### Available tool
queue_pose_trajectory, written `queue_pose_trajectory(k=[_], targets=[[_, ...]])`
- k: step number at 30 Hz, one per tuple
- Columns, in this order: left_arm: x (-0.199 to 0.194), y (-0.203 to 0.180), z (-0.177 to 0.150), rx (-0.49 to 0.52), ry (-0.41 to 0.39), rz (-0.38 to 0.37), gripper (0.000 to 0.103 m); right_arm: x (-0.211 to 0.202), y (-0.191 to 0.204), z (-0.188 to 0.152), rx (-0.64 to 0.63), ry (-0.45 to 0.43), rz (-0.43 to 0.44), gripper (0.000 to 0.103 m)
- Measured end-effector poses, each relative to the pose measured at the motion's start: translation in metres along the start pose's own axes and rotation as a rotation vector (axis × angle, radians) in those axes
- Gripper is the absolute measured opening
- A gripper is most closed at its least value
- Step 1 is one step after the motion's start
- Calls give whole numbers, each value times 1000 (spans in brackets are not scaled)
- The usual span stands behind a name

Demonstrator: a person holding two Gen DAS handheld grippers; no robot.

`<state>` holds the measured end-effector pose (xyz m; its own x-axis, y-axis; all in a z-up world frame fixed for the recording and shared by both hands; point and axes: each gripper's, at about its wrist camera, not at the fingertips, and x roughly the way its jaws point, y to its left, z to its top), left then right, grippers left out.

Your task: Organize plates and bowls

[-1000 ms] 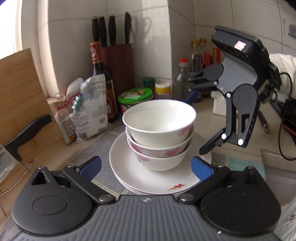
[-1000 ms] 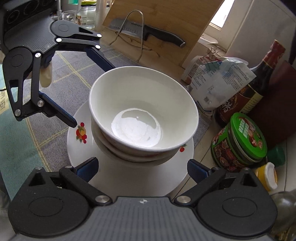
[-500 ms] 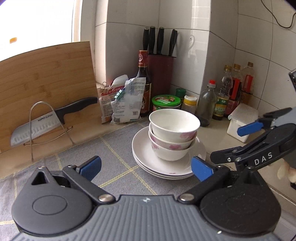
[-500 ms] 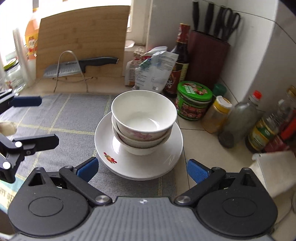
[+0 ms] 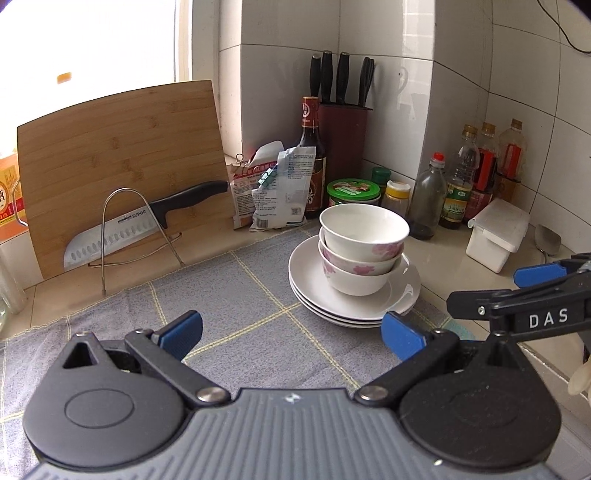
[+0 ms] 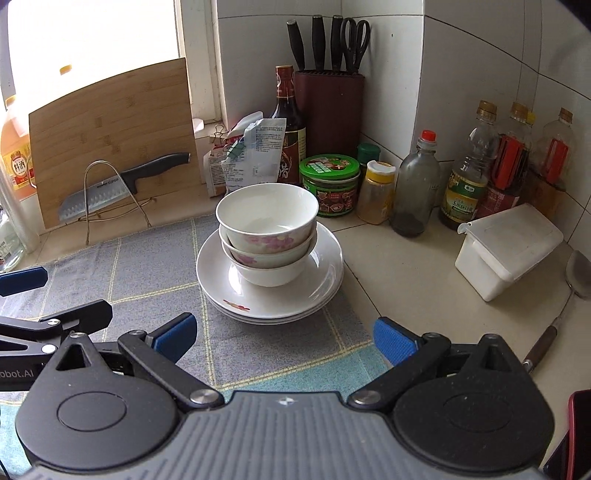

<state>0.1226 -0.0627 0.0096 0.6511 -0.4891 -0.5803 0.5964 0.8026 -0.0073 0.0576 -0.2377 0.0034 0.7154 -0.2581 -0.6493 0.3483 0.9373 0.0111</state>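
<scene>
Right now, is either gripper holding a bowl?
No: the left gripper and right gripper are both open and empty, with the bowls stacked on the plates ahead.

Left hand-held gripper (image 5: 291, 334): black linkage arms, blue fingertip pads (image 5: 183, 332), ribbed grey body, silver pivot screws (right one marked "DAS").

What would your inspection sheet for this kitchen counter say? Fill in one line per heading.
Surface: grey mat on a pale counter.
Job's things: three bowls nested on stacked plates.
Clutter: bottles, jars, packets, white box, spatula.
Grippers: left gripper and right gripper open, empty, short of the plates.
Cables: one on the wall.
Surroundings: cutting board, knife on rack, knife block, window.
</scene>
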Motion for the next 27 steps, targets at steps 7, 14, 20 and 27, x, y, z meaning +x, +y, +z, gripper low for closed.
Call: queue_pose_trajectory(k=[7, 14, 20, 27], targets=[[-6, 0, 0, 3, -12, -1, 102, -3, 7, -5, -6, 1, 9, 103], [-4, 1, 0, -19, 1, 21, 102, -1, 10, -7, -14, 17, 2, 103], [-4, 2, 2, -21, 12, 26, 102, -1, 11, -7, -20, 19, -6, 103], [-2, 4, 2, -22, 23, 31, 102, -1, 11, -6, -22, 21, -8, 103]])
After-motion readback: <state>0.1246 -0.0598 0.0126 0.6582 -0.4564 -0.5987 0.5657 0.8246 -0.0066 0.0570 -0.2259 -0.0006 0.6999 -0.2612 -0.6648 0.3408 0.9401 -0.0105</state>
